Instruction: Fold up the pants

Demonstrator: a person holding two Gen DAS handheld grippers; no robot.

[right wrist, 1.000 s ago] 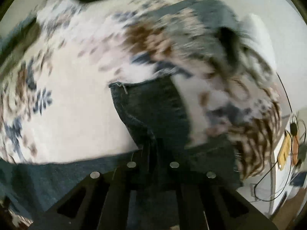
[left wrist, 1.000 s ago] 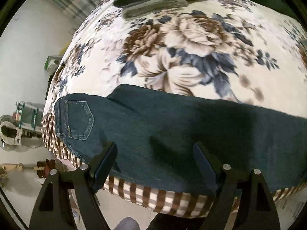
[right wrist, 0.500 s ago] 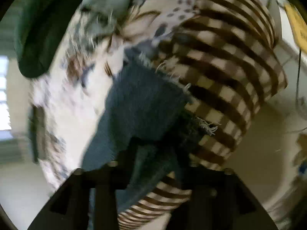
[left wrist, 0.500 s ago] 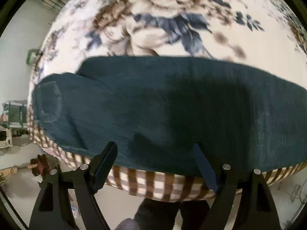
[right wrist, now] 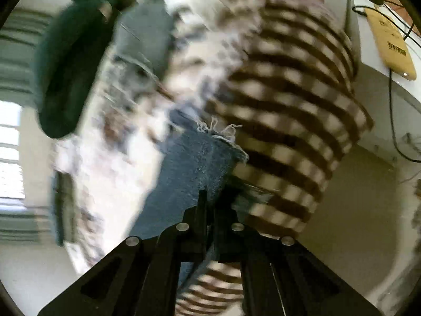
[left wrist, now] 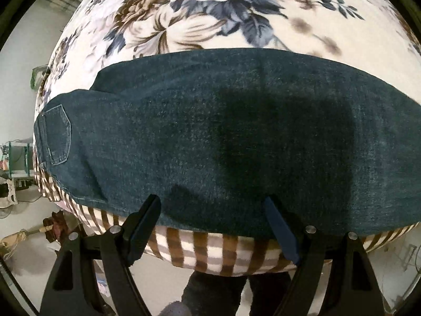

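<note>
Dark blue jeans (left wrist: 223, 137) lie flat along the near edge of a floral bed cover (left wrist: 210, 13), waist and back pocket (left wrist: 59, 134) at the left. My left gripper (left wrist: 213, 210) is open and empty, its fingers just above the jeans' near edge. In the blurred right wrist view, my right gripper (right wrist: 214, 200) is shut on the jeans' frayed leg end (right wrist: 208, 163), held by the bed's side.
A brown and white checked sheet (left wrist: 210, 250) hangs down the bed's near side, also in the right wrist view (right wrist: 289, 137). Dark folded clothes (right wrist: 68, 65) lie farther back on the bed. A white stand with a yellow device (right wrist: 389, 39) and cables is at the right.
The right gripper has swung the leg end from over the bed top toward the bed's side. The left gripper dipped closer to the jeans and stayed open.
</note>
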